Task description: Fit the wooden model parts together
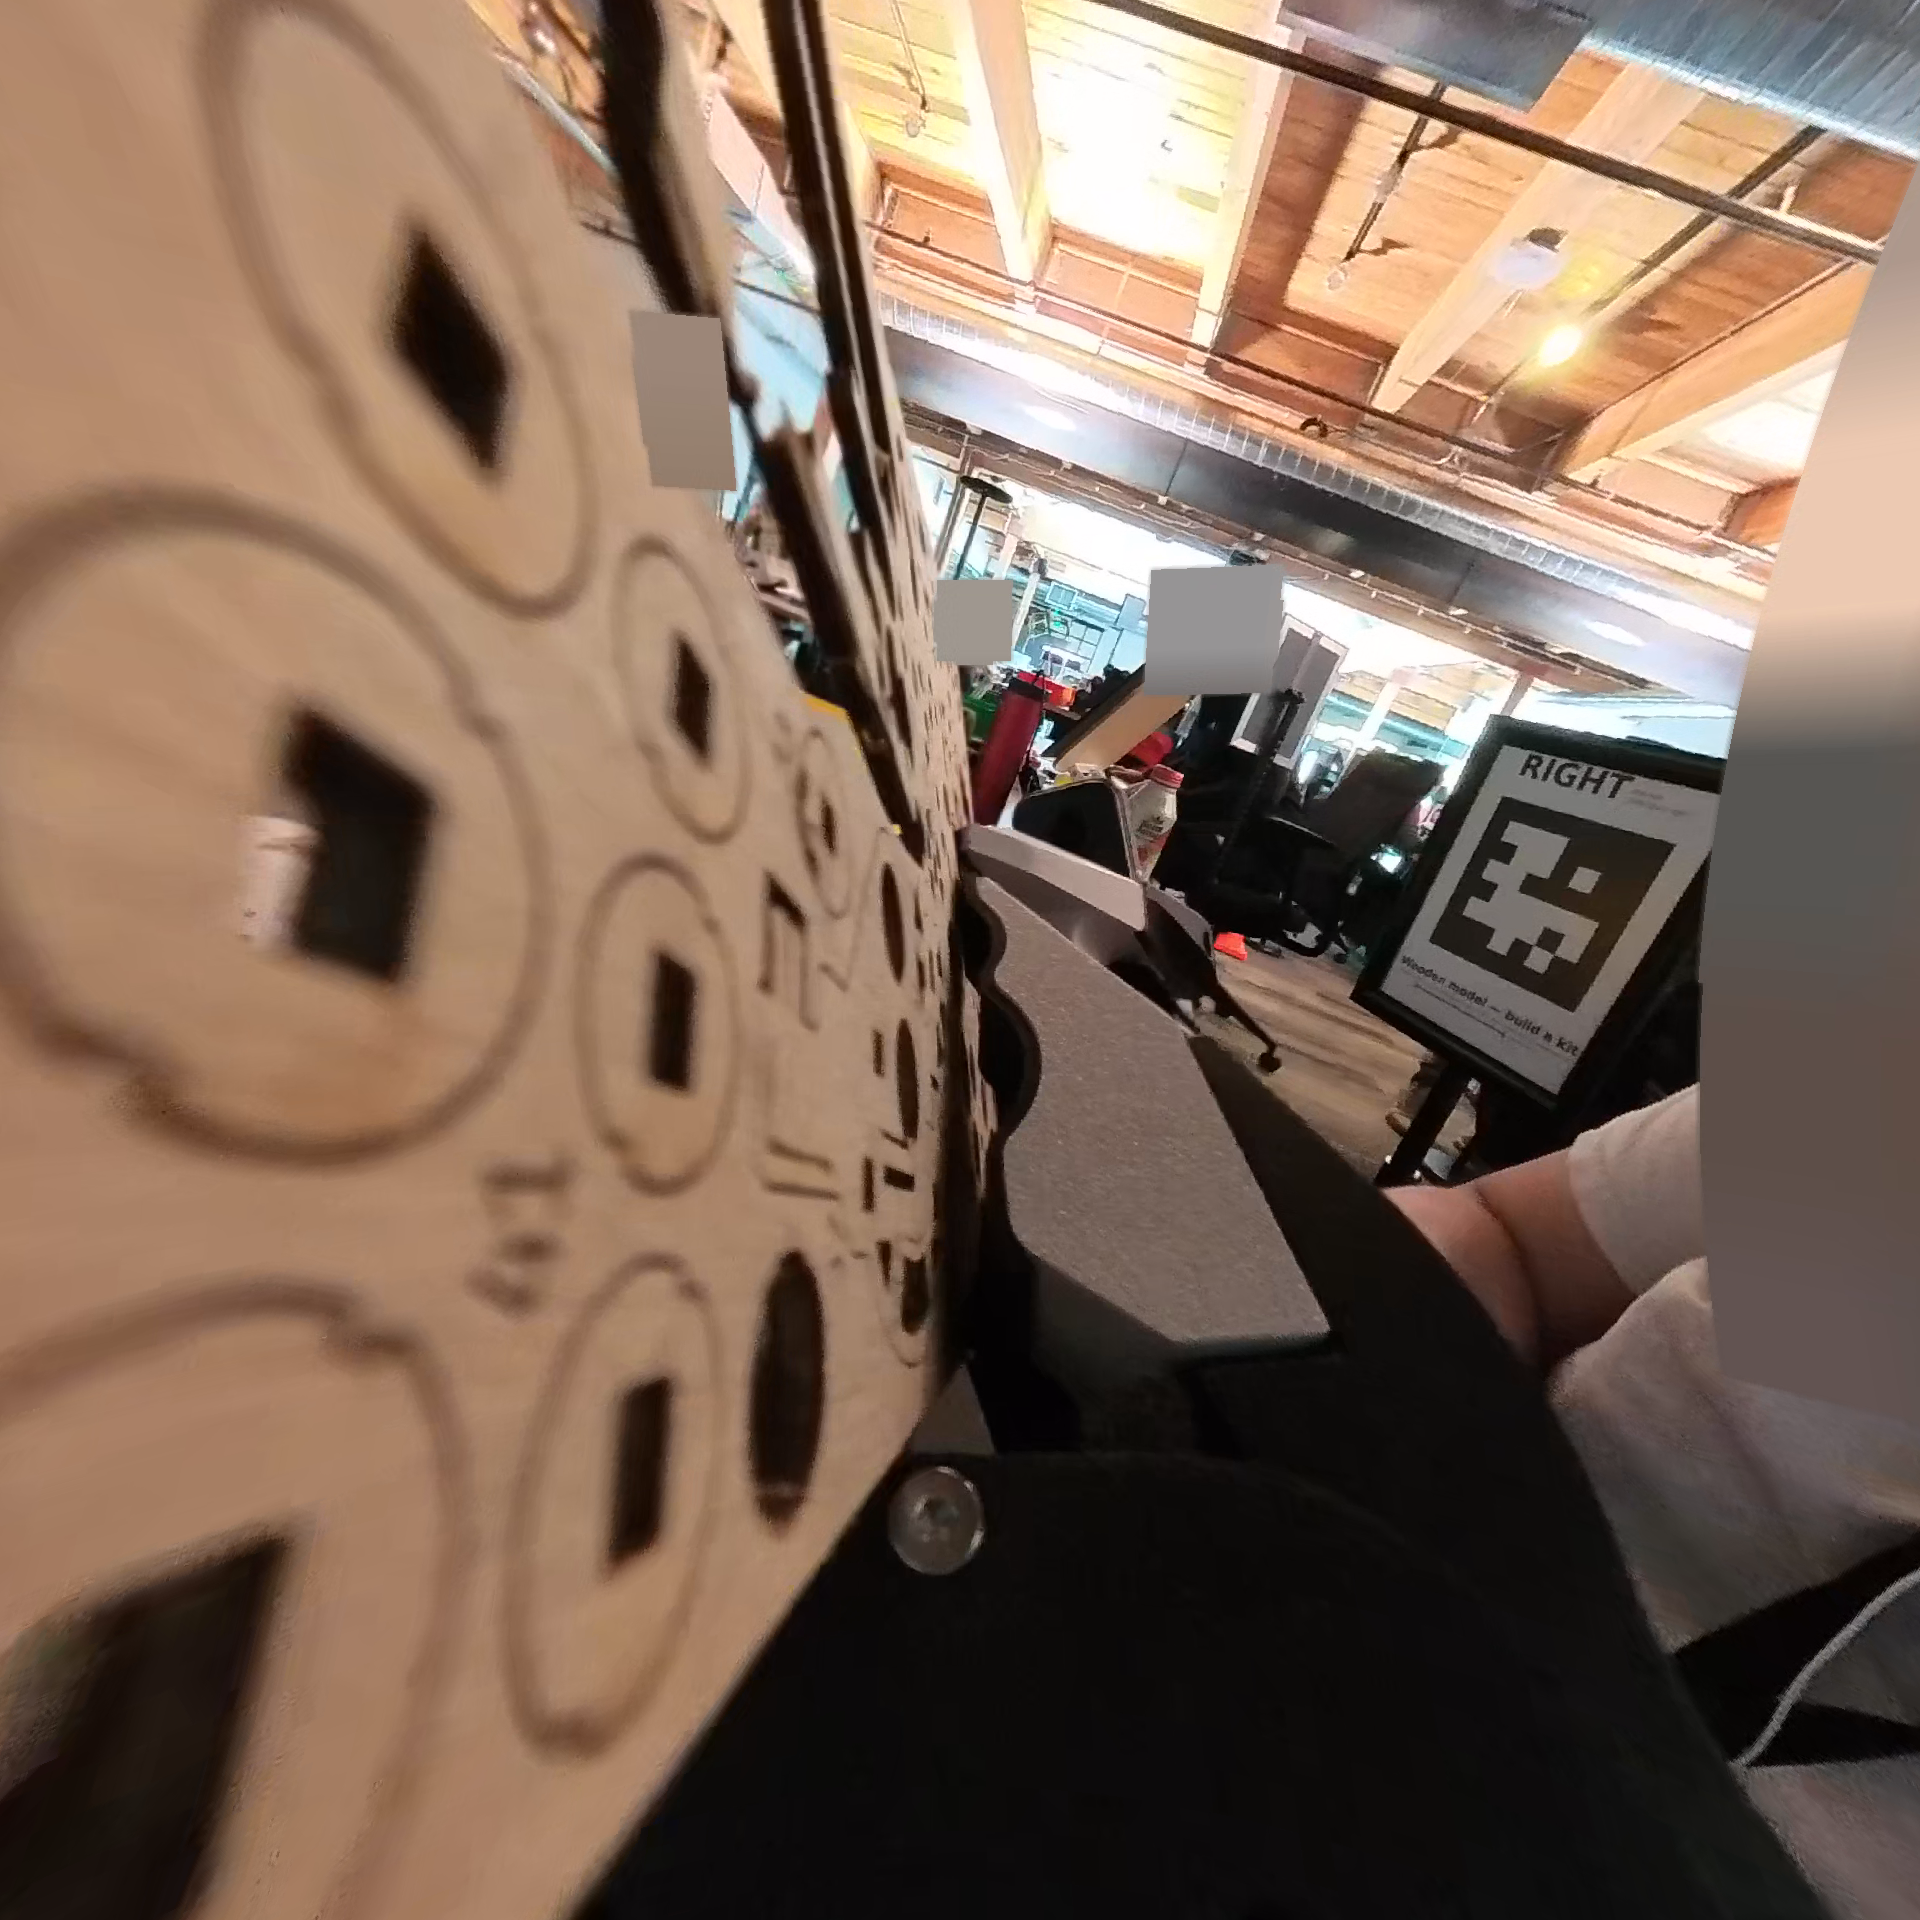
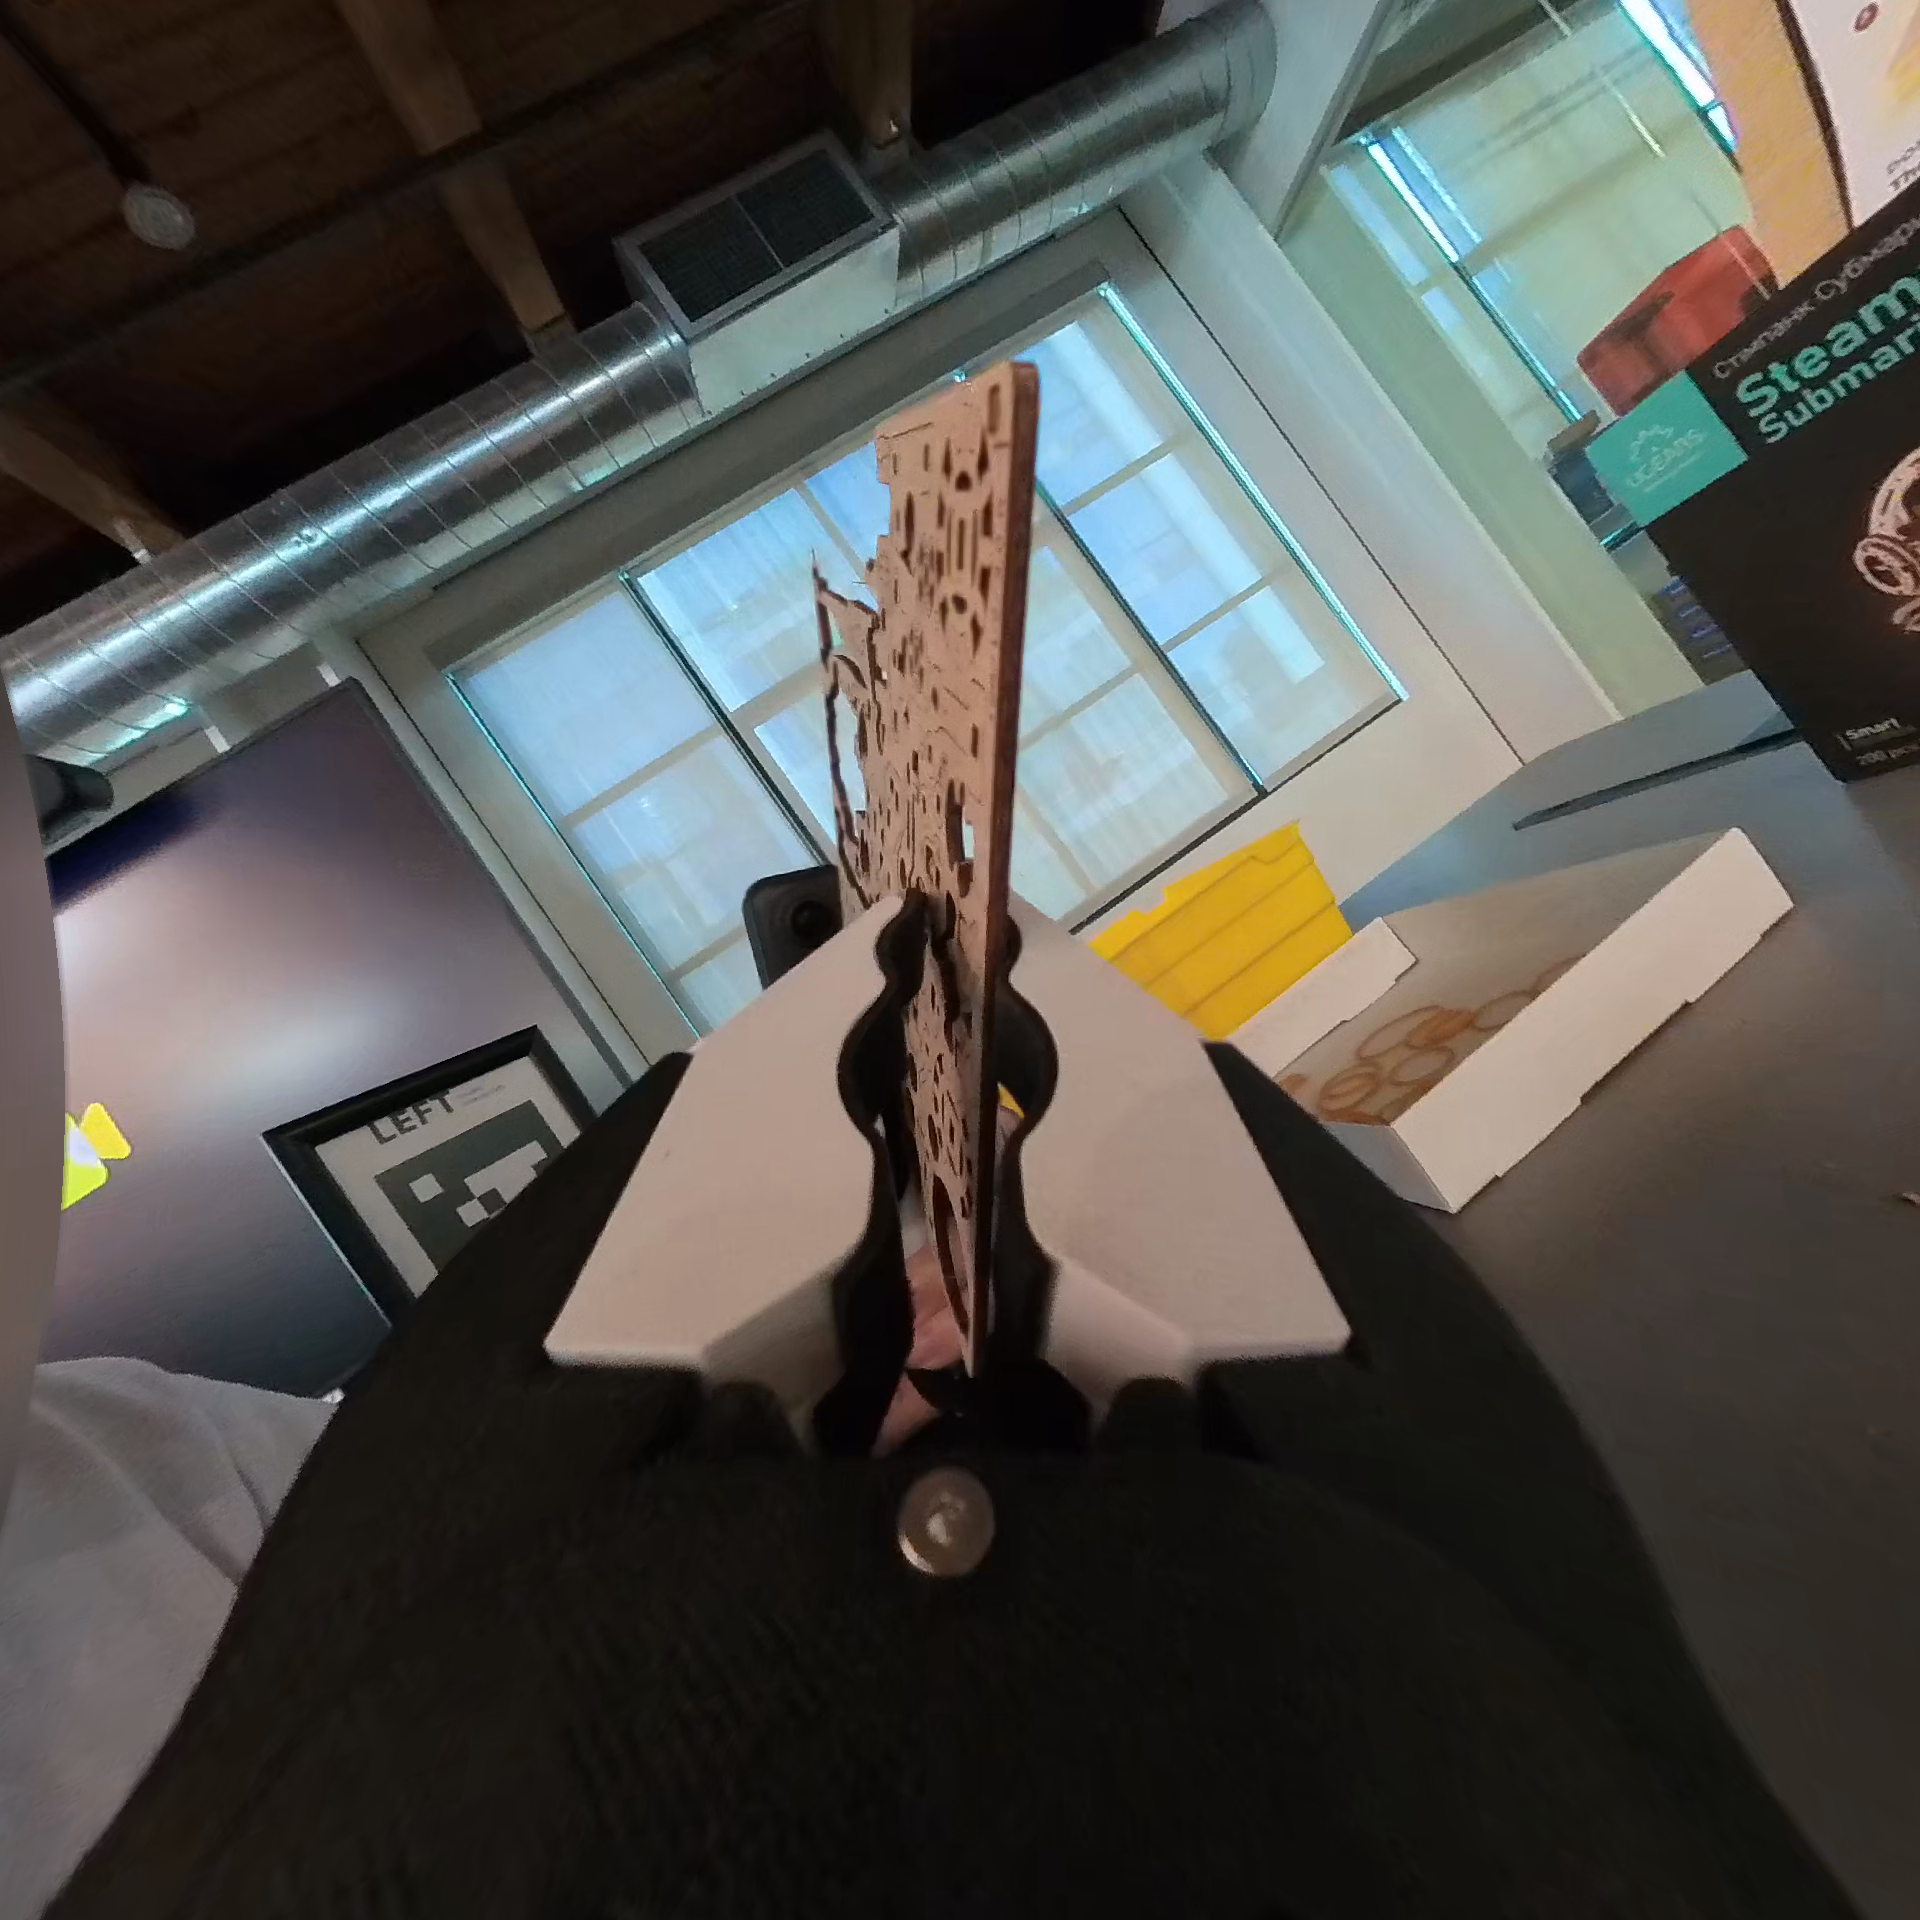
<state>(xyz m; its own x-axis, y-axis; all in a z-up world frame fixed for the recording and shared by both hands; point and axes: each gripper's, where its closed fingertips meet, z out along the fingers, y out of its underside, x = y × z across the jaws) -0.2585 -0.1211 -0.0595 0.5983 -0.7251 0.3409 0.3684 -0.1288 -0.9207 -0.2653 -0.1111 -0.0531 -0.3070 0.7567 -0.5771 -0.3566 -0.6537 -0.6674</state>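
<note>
Your right gripper (image 2: 961, 1122), with its pale grey wedge fingers (image 2: 748, 1174) and wavy black pads, is closed on the thin laser-cut plywood parts sheet (image 2: 951, 665). The sheet stands edge-on to that camera, its long axis running straight out from the jaws toward twelve o'clock, pinned near its lower end with most of its length free above.

Your left gripper (image 1: 966, 1039) sits at the same kind of sheet (image 1: 343, 935), which fills the nine o'clock half of its view as a broad blurred face. Only one grey finger (image 1: 1132, 1143) shows, at three o'clock of the sheet edge. The other is hidden behind the wood, so I cannot tell whether it is clamped.

Judging from this, the right side carries the sheet, so any part you press out will come away across its flat face, not along the edge.

The wood is pale, matte, with dark scorched cut lines: round gear-like blanks with square holes, ovals and small slots. It looks stiff but brittle where already hollowed.

At two o'clock in the right view a shallow white cardboard tray (image 2: 1621, 997) lies on the dark table (image 2: 1714, 1351), holding loose wooden rings.
</note>
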